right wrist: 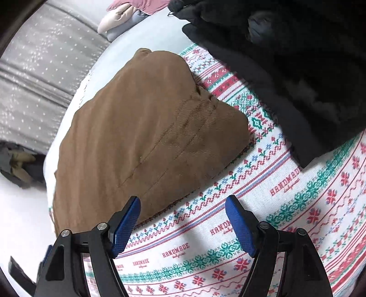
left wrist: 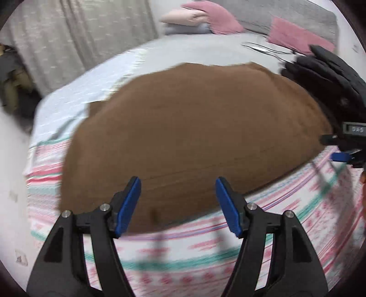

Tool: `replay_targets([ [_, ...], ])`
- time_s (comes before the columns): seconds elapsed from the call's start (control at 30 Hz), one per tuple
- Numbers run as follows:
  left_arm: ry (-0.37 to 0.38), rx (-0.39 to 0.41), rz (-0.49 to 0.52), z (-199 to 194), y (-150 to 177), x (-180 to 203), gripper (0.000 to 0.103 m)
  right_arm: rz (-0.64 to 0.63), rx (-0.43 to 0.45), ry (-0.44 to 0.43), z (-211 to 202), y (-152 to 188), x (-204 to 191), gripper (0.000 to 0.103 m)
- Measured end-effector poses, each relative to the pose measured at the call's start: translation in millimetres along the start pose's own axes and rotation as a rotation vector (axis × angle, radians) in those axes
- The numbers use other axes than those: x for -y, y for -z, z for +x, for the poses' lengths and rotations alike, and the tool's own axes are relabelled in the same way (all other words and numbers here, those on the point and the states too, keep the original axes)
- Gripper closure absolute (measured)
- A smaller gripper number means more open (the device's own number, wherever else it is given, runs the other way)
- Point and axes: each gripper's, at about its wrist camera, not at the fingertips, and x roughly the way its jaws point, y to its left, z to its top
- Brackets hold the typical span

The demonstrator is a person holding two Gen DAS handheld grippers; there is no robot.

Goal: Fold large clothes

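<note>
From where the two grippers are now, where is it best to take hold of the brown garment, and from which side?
Probably the near edge of the brown garment, coming down from the patterned cloth side. It lies flat there and clear of the black clothes, and the open left gripper and right gripper hang close by.

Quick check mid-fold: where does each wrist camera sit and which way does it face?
Left wrist: on the left claw, angled down at the brown garment; open blue pads, right claw at the right edge.
Right wrist: on the right claw, angled down at the patterned blanket; open pads.
Shared: brown garment, blanket, black clothes, pink pillows.
</note>
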Motion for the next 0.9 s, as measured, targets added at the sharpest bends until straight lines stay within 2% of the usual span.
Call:
replay_targets([
  [0.1,-0.006,-0.046,0.005,30.8,-14.2,15.3,0.035,0.021,0.008,0.002,1.5,-1.2,6.0,0.025],
  [0.23,-0.020,-0.088,-0.001,63.2,-8.5,17.3,0.027,0.050,-0.006,-0.009,4.6,-3.5,13.8,0.025],
  [0.43,-0.013,-0.097,-0.024,52.9,-15.1,16.1,0.028,0.037,-0.006,-0.024,11.1,-3.7,7.7,0.025],
  [0.53,-0.032,-0.044,0.006,44.8,-36.3,21.1,0.028,0.058,-0.003,-0.043,11.3,-4.2,9.4,0.025],
  [0.57,-0.046,-0.046,0.014,49.5,-42.0,21.9,0.028,0.069,-0.001,-0.050,11.5,-4.7,11.4,0.025],
  [0.7,-0.063,-0.149,-0.026,94.1,-57.3,16.7,0.027,0.110,0.004,-0.077,10.4,-7.4,20.1,0.025],
  [0.77,-0.081,-0.139,-0.052,100.5,-55.1,15.8,0.024,0.115,0.001,-0.084,11.3,-8.5,21.1,0.025],
  [0.83,-0.111,-0.124,-0.027,98.5,-52.5,22.3,0.024,0.121,0.001,-0.089,13.2,-9.8,19.4,0.025],
  [0.9,-0.101,-0.136,-0.013,97.7,-57.9,20.4,0.024,0.119,0.002,-0.085,14.0,-10.4,18.0,0.025],
])
